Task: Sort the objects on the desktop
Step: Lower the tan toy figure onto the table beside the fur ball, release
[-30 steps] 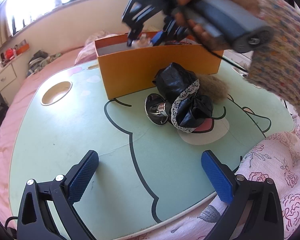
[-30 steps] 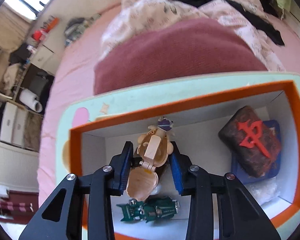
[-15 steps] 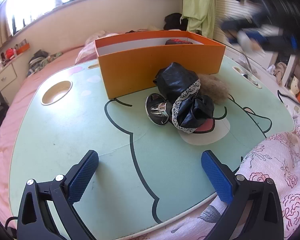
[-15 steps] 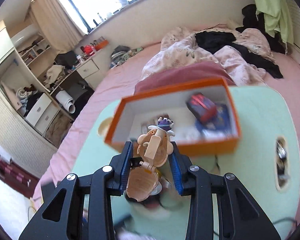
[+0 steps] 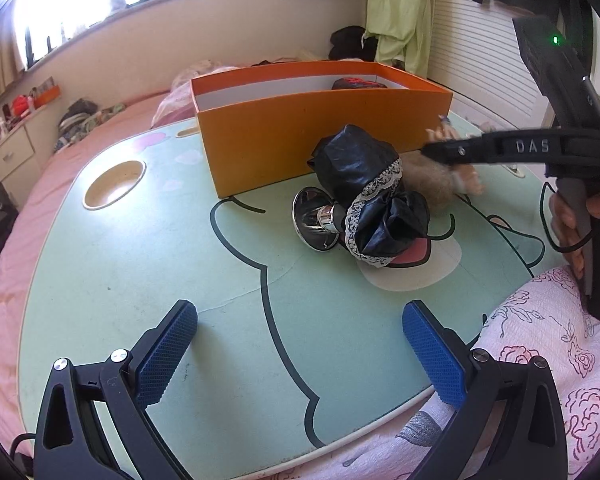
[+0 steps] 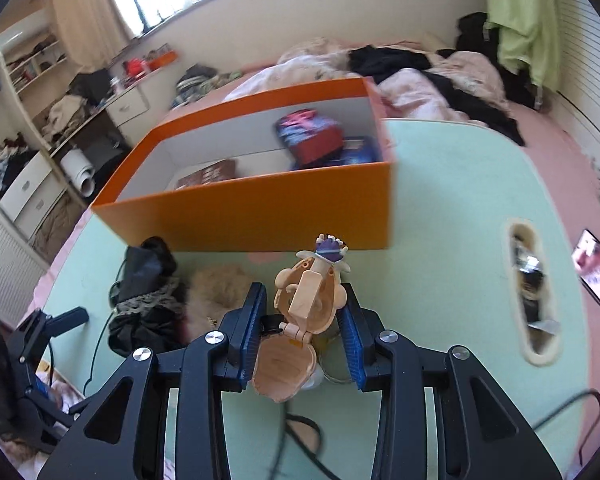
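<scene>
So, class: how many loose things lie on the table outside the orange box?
3: a black pouch before the box, a chrome piece touching its left, a fur ball behind it. More may hide behind them.

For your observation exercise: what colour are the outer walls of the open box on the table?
Orange box, white inside; clearest in the left wrist view.

— What do we count by the orange box (image 5: 300, 136)?
— One black lace-trimmed pouch (image 5: 370, 196), one chrome cup (image 5: 314, 218), one tan fur ball (image 6: 216, 290), one hinged toy figure (image 6: 308, 300). We see two grippers.
</scene>
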`<state>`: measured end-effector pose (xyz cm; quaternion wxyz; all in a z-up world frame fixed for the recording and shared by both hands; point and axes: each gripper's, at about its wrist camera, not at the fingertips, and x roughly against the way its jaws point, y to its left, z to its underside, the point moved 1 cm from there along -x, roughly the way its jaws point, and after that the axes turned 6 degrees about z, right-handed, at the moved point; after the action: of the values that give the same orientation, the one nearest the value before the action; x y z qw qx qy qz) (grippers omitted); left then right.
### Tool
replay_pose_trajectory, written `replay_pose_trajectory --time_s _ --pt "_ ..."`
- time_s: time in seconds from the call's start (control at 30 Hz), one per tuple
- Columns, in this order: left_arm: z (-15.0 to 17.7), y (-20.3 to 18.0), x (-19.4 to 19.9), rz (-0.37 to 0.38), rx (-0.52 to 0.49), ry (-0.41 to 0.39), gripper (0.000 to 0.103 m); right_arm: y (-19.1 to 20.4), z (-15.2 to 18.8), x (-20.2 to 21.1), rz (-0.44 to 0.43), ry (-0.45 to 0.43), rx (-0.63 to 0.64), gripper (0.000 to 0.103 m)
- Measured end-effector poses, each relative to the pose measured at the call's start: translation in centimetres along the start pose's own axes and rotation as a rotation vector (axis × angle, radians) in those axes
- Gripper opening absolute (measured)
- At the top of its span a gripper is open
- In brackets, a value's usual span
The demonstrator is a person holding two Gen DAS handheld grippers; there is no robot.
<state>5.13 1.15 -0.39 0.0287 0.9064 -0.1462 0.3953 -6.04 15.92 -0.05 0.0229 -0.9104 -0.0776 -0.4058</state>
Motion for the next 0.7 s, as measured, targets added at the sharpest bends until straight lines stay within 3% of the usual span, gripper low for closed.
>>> replay_pose_trajectory --time_s 0.07,0.2,0.27,0.57,0.63,0.7 --pt "0.0 0.0 0.0 0.000 0.000 0.000 0.102 0.4 0.0 0.3 -0.031 -0.032 -0.008 0.039" --pt "0.0 0.0 0.0 0.000 -0.001 0.000 0.102 0.3 0.9 2.6 -0.006 -0.139 -0.011 0.074" --pt "0.0 0.0 0.0 0.000 0.000 0.000 0.102 0.5 1.8 3.6 0.000 -0.157 0.032 0.075" --pt "0.0 0.2 0.0 -0.003 -0.001 0.002 0.102 0.9 7.7 4.0 0.078 -0.082 0.176 0.075" --pt "0.3 0.3 0.1 -0.003 0.001 0.003 0.102 1.4 8.0 3.2 0.142 -0.085 0.223 0.088" --pt "0.4 0.6 0.1 -0.003 0.003 0.003 0.102 1.6 8.1 2.8 0.141 -0.083 0.231 0.096"
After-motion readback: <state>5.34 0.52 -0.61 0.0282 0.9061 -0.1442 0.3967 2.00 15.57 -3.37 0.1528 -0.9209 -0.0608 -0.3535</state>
